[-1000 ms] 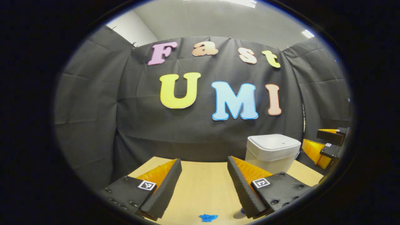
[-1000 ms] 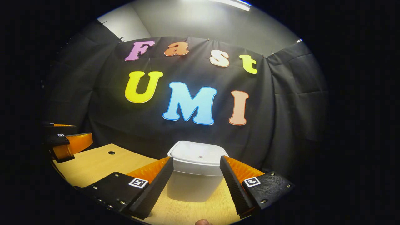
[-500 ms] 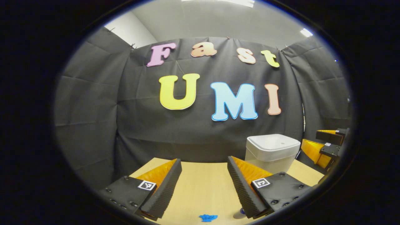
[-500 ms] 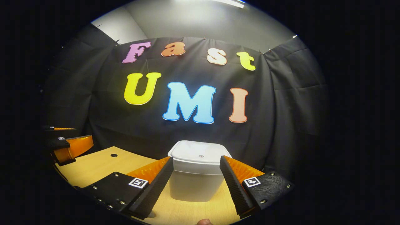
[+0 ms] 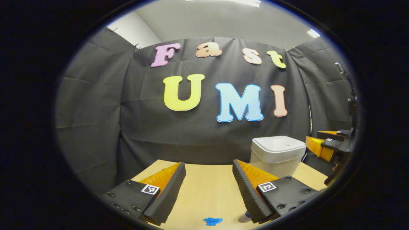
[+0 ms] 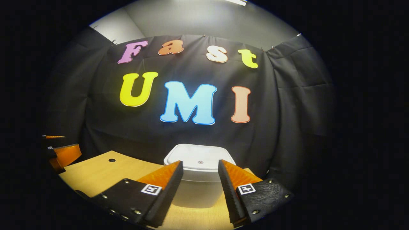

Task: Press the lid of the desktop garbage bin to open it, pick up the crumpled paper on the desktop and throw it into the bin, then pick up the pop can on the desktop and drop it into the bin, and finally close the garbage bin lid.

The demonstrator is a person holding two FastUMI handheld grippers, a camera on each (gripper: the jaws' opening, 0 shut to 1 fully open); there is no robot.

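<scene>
A black cloth booth wall stands behind a pale wooden desktop (image 6: 96,172), and the white desktop garbage bin (image 6: 196,191) sits at the desk's far edge, at about 6 o'clock in the right gripper view and 4 o'clock in the left gripper view. Over the last second the right gripper (image 6: 199,185) has narrowed its jaws from a wide spread to a smaller gap, with nothing between them, and has risen and moved in so its fingertips now frame the bin's lid (image 6: 199,159), which is down; in the left gripper view it has lifted clear at 3 o'clock, beside the bin. That reads to me as lining up for the press that opens the lid, so the task is at its first step. The left gripper (image 5: 207,191) has not shifted: it hovers over the desk with its jaws wide apart and empty. The crumpled paper (image 5: 213,220) is a small blue scrap at 6 o'clock in the left gripper view, cut off by the edge. Just beside it, at 5 o'clock, a pale rounded thing (image 5: 243,218) is mostly hidden behind the gripper's finger; it may be the pop can, but I cannot tell. Whether the right fingertips touch the lid is unclear.
</scene>
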